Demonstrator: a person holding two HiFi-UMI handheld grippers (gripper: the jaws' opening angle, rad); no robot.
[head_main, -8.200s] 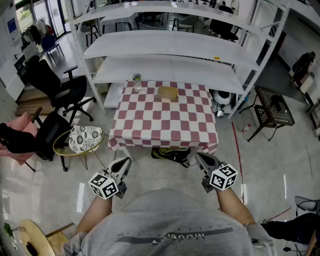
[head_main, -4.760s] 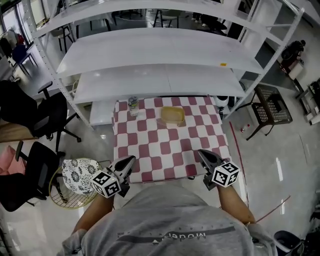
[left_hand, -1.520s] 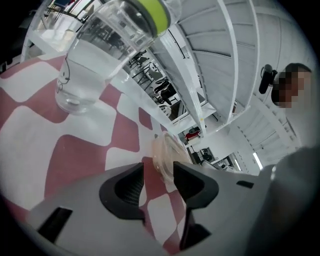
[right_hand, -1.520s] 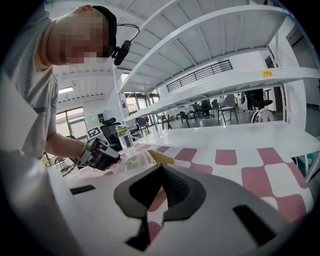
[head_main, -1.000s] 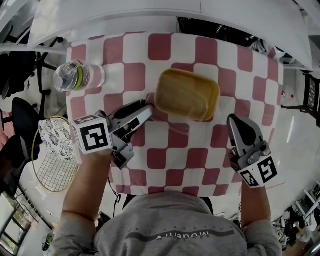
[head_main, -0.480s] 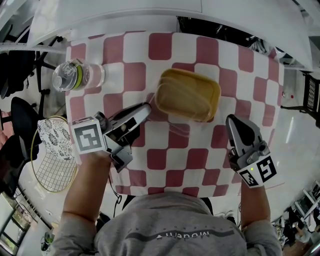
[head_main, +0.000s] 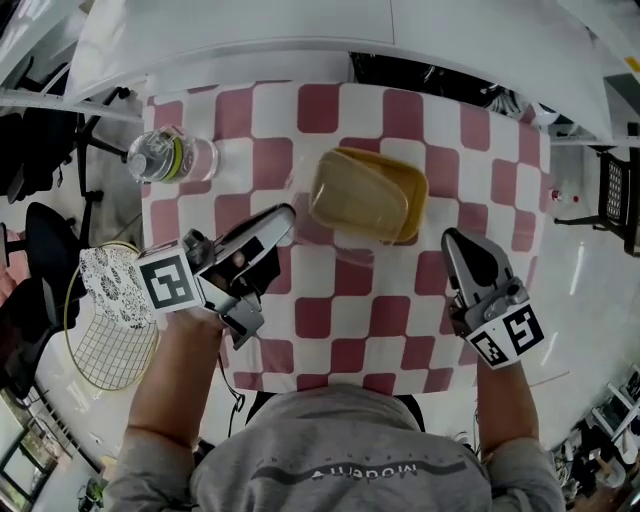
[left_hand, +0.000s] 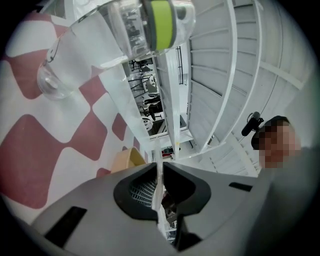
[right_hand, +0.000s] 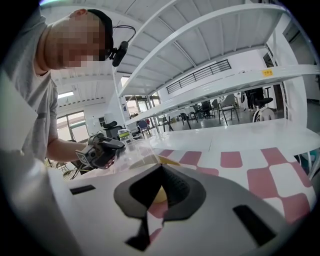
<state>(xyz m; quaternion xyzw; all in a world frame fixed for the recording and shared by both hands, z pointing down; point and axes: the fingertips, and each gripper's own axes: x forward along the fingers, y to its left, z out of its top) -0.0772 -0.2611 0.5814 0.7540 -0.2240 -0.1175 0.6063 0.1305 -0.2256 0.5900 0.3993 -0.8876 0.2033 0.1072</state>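
A yellow food box (head_main: 405, 190) with a clear lid (head_main: 345, 200) sits mid-table on the red-and-white checked cloth (head_main: 330, 300). My left gripper (head_main: 287, 213) is at the box's left end, shut on the thin clear rim of the lid (left_hand: 158, 165); the lid looks tilted up on that side. The yellow box (left_hand: 124, 160) shows just past the jaws in the left gripper view. My right gripper (head_main: 456, 242) hovers over the cloth to the right of the box, jaws together on nothing, apart from it. From there the lid (right_hand: 134, 154) and the left gripper (right_hand: 107, 145) are visible.
A clear water bottle (head_main: 168, 156) with a green band stands at the table's back left corner, close to the left gripper (left_hand: 159, 167). White shelving (head_main: 250, 30) runs behind the table. Office chairs and a patterned wire stool (head_main: 112, 300) stand to the left.
The left jaws, open beside the lid 1.5 s ago, are now shut on its rim, and the lid has tipped up. The right gripper has barely moved.
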